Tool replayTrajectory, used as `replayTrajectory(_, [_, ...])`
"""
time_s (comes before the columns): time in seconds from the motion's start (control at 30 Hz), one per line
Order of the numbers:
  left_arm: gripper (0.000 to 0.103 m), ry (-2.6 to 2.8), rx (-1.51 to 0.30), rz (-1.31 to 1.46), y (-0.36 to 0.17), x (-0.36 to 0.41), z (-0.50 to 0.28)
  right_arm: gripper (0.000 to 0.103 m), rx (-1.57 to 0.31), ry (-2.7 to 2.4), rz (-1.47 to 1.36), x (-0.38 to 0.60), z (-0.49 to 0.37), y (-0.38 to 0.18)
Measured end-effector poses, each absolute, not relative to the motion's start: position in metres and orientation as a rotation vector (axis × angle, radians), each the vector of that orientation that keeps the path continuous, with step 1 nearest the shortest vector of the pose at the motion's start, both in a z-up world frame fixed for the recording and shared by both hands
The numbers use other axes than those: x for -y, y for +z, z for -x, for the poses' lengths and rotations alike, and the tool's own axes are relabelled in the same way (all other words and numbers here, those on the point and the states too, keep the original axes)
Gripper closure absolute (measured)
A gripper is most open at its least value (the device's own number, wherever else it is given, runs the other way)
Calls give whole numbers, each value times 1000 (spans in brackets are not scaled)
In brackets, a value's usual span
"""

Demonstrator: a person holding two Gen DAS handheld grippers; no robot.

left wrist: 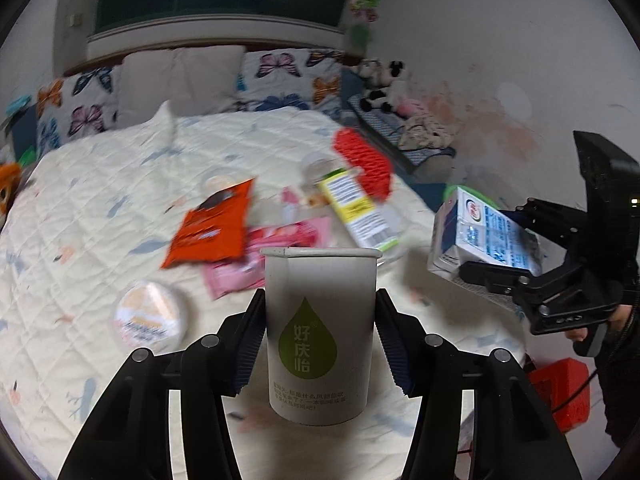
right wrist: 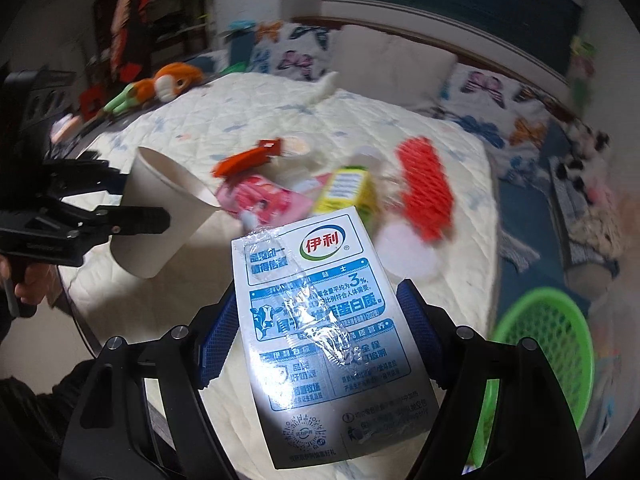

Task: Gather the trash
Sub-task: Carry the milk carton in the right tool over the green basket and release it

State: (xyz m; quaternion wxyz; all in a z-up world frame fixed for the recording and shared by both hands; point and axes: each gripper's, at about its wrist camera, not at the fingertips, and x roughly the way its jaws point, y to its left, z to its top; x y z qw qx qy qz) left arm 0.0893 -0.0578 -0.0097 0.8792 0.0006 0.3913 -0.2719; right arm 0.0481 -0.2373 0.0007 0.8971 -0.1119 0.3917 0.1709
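Observation:
My left gripper (left wrist: 320, 336) is shut on a white paper cup (left wrist: 320, 336) with a green drop logo, held above the bed's near edge; the cup also shows in the right wrist view (right wrist: 160, 216). My right gripper (right wrist: 316, 336) is shut on a blue and white milk carton (right wrist: 320, 320), also seen in the left wrist view (left wrist: 480, 240). More trash lies on the bed: an orange wrapper (left wrist: 212, 228), a pink wrapper (left wrist: 264, 256), a yellow-green carton (left wrist: 360, 208), a red mesh sleeve (left wrist: 364, 164) and a round lid (left wrist: 150, 316).
A green plastic basket (right wrist: 548, 344) stands on the floor to the right of the bed. A red box (left wrist: 564, 392) sits on the floor. Butterfly pillows (left wrist: 288, 76) and plush toys (right wrist: 160, 84) line the bed's far side and edges.

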Motion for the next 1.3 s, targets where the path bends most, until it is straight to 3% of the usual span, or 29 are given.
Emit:
replayTrajectory(0.87, [51, -795, -809, -151, 12, 247, -113, 26, -854, -124, -98, 457, -34, -44])
replayTrajectory(1.3, [51, -867, -837, -212, 3, 320, -125, 20, -870, -169, -146, 490, -28, -61])
